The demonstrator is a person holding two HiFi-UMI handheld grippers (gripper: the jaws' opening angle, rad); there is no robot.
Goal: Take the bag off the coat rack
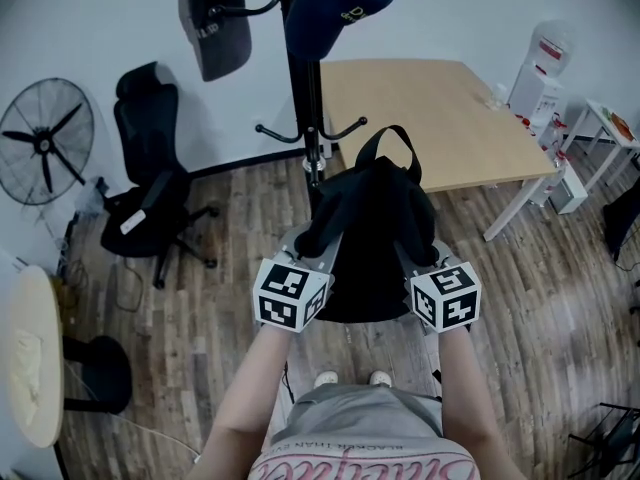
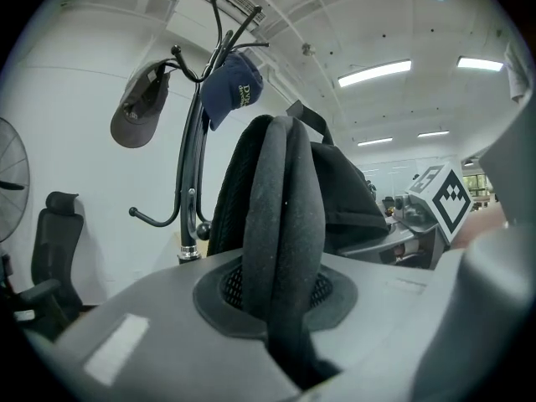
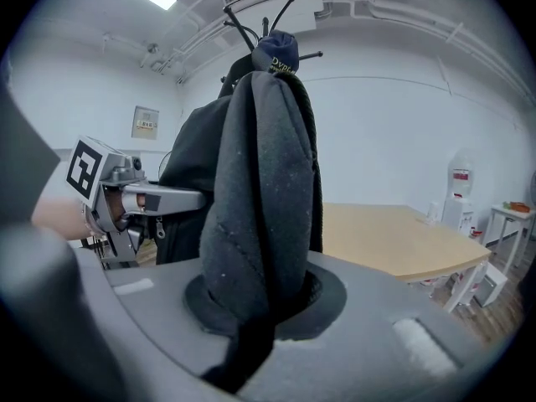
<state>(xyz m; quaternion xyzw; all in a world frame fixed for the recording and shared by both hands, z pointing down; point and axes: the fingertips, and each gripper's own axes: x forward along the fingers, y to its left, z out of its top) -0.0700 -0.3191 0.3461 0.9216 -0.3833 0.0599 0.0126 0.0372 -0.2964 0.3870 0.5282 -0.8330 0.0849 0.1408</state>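
Observation:
A black backpack (image 1: 375,238) hangs in the air between both grippers, in front of the black coat rack (image 1: 305,78) and clear of its hooks. My left gripper (image 1: 318,243) is shut on the bag's padded left shoulder strap (image 2: 280,224). The right gripper (image 1: 415,253) is shut on the other padded strap (image 3: 260,224). The bag's top loop handle (image 1: 385,143) stands up toward the rack's lower hooks (image 1: 345,128). A grey cap (image 1: 213,23) and a navy cap (image 1: 335,3) hang on the upper hooks.
A wooden table (image 1: 440,118) stands behind the rack to the right, with a water dispenser (image 1: 540,78) beyond it. A black office chair (image 1: 150,178) and a floor fan (image 1: 45,138) are at the left. A round pale table (image 1: 30,358) sits at the near left.

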